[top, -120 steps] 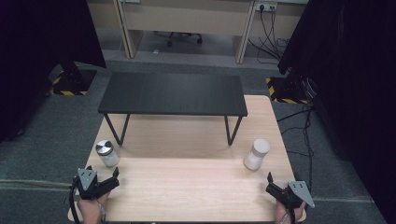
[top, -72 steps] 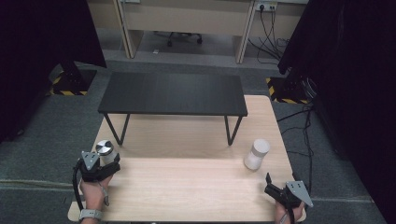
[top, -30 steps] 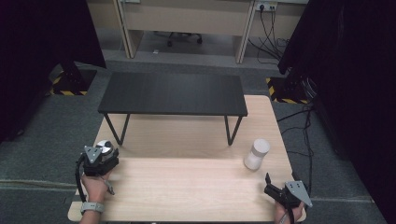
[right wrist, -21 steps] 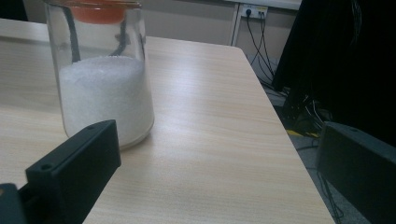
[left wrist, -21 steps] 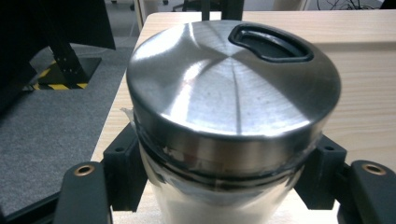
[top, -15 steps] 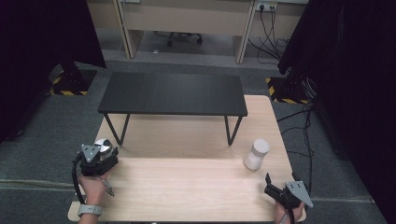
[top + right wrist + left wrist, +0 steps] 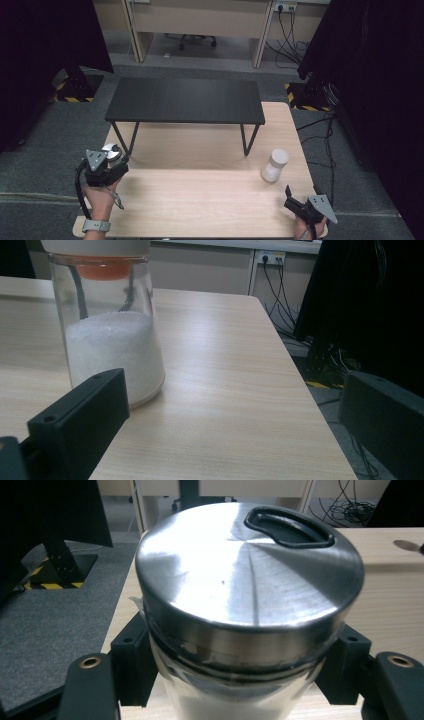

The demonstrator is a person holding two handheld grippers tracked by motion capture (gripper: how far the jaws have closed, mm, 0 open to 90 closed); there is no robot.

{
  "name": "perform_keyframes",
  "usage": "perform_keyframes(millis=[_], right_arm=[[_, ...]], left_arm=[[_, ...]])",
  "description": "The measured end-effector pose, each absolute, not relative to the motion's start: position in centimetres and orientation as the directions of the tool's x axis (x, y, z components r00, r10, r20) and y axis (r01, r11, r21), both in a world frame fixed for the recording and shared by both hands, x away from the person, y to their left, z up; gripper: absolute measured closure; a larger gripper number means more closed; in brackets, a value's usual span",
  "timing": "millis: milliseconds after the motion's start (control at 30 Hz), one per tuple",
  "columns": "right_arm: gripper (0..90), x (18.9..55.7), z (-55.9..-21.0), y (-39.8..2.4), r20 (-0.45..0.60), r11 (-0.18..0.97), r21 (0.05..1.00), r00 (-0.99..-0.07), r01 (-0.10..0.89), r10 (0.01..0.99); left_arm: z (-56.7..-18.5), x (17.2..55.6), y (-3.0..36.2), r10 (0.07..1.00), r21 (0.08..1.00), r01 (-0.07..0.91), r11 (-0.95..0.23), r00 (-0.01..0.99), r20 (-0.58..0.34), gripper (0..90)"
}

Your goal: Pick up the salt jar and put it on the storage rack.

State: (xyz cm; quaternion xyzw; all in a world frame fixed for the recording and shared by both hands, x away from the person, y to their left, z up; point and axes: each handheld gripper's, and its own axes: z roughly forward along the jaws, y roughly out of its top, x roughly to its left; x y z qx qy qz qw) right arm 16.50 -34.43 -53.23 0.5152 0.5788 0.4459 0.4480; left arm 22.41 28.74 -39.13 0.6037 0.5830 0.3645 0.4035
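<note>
Steel lid hides most of the clear lidded jar (image 7: 240, 630), probably glass, which the left gripper (image 7: 107, 167) jaws pinch at the pale wooden worktop's (image 7: 210, 200) left edge. Right gripper (image 7: 300, 207) jaws stand spread. Grey carpet (image 7: 45, 150) and black curtains (image 7: 380, 75) surround.

The wooden table (image 7: 200, 200) lies bare across its near middle, giving open passage between the two hands. At the left edge a steel-lidded jar (image 7: 112, 152) occupies the left gripper (image 7: 107, 167). A white-capped jar (image 7: 275, 165) stands ahead of the right gripper (image 7: 295, 202). The black bench (image 7: 185, 100) blocks the far half; only low clearance beneath.
</note>
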Motion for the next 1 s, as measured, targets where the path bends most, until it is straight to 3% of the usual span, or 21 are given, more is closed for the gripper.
perform_keyframes(millis=[1000], right_arm=[[0.3,16.6,-53.1,-34.4,-0.091,0.107,0.973,-0.086,0.203,0.992]], left_arm=[[-31.0,25.8,25.6,0.995,0.918,0.396,-0.020,0.101,-0.022,30.7]])
